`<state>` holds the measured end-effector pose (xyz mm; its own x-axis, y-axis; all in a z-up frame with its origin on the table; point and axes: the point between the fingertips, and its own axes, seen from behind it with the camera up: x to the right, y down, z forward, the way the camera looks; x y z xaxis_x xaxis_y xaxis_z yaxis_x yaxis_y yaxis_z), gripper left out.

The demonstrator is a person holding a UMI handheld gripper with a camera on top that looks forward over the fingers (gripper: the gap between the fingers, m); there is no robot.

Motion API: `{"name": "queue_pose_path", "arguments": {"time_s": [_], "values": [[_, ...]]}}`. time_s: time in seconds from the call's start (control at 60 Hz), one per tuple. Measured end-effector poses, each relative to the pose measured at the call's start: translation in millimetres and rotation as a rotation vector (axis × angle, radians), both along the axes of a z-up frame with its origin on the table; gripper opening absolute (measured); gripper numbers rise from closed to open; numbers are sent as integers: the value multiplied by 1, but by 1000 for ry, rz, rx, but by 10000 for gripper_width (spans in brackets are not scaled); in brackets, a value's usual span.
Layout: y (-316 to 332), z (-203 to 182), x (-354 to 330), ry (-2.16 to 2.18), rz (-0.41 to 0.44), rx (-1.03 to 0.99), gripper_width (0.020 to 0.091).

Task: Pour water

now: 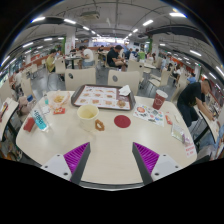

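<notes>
on the round white table [110, 150]: things lie spread beyond the fingers
gripper [108, 158]: fingers wide apart, nothing between them, purple pads facing in
left finger [74, 156]: over the near part of the table
right finger [150, 158]: over the near part of the table
water bottle [41, 119]: clear, upright, blue label, far left of the fingers
yellow cup [87, 114]: ahead of the fingers, a little left of centre
red lid [122, 121]: flat, just right of the yellow cup
red cup [160, 99]: far right, upright
tray [103, 96]: at the far side, patterned
people [118, 57]: seated at tables further back
</notes>
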<state>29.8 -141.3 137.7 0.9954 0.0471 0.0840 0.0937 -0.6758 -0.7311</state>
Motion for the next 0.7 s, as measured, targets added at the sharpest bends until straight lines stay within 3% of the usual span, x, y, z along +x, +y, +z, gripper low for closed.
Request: {"name": "queue_pose_path", "arguments": {"time_s": [0.333,0.533,0.7], "values": [[-33,-21,-47,-42,-35,-47,851],[-56,-49,-154,19,36,-65,856],[-27,-53,-269,115,123,13,856]]}}
